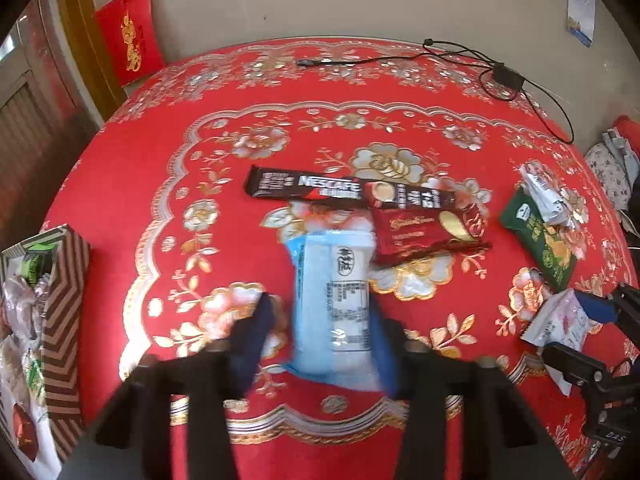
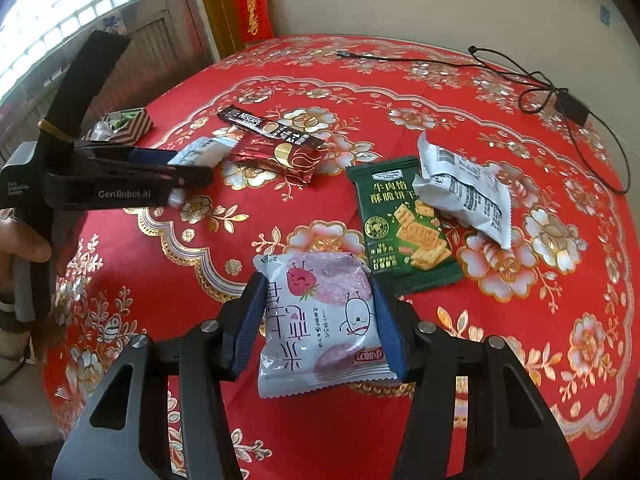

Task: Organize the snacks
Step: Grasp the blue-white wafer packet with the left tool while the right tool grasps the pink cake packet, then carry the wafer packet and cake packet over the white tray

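My left gripper [image 1: 320, 320] has its blue-padded fingers either side of a light blue snack packet [image 1: 336, 300], which touches the right finger while a gap shows by the left one. Behind it lie a dark Nescafe stick [image 1: 344, 192] and a red packet [image 1: 428, 232]. My right gripper [image 2: 320, 320] is shut on a white-and-pink strawberry packet [image 2: 320, 320], held above the red tablecloth [image 2: 520, 360]. A green biscuit packet [image 2: 404, 228] and a grey-white packet [image 2: 464, 188] lie just beyond it. The left gripper [image 2: 188, 174] shows from the side in the right wrist view.
A striped box [image 1: 64, 320] holding several snacks stands at the table's left edge; it also shows in the right wrist view [image 2: 128, 124]. A black cable and adapter [image 1: 504, 76] lie at the far right of the table. A wall with red hangings [image 1: 128, 40] stands behind.
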`<state>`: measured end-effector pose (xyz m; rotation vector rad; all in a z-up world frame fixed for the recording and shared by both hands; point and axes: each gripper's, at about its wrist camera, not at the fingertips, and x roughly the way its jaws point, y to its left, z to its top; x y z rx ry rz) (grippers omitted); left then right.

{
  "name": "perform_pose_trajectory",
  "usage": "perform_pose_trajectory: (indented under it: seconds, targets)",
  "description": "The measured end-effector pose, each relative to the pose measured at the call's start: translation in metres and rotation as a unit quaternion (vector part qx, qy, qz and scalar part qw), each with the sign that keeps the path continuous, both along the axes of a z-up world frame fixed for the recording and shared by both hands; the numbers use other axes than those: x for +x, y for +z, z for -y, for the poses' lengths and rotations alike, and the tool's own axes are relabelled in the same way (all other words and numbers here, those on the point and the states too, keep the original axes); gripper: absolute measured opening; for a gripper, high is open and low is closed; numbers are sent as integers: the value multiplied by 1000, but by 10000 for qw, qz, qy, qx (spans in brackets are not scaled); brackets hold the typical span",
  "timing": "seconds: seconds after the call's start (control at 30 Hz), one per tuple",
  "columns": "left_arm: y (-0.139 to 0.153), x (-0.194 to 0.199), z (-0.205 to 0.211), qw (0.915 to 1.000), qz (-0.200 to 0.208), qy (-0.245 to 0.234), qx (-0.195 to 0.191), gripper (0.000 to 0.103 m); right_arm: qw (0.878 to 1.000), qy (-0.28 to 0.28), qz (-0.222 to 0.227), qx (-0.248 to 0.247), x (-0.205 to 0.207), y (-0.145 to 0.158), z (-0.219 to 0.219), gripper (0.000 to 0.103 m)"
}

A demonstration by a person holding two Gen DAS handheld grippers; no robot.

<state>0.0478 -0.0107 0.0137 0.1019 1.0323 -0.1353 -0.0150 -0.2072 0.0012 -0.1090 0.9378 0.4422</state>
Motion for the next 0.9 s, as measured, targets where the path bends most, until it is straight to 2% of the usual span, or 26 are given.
perform_pose_trajectory:
  seconds: [0.1, 0.23, 0.67, 0.9]
  targets:
    - [2, -3, -10, 9997, -71, -3, -213, 31, 10000, -37, 51, 3, -9, 3, -3, 52]
    - [6, -13, -21, 9995, 34, 28, -301, 31, 9998, -51, 141, 122, -20, 10, -7, 52]
    - [26, -41, -29, 9984, 311, -179, -440, 31, 9968, -355, 434, 574, -51, 29, -29, 52]
    - [41, -65, -51, 9982, 547, -10, -246, 31, 9969, -101, 515, 583, -51, 37, -51, 52]
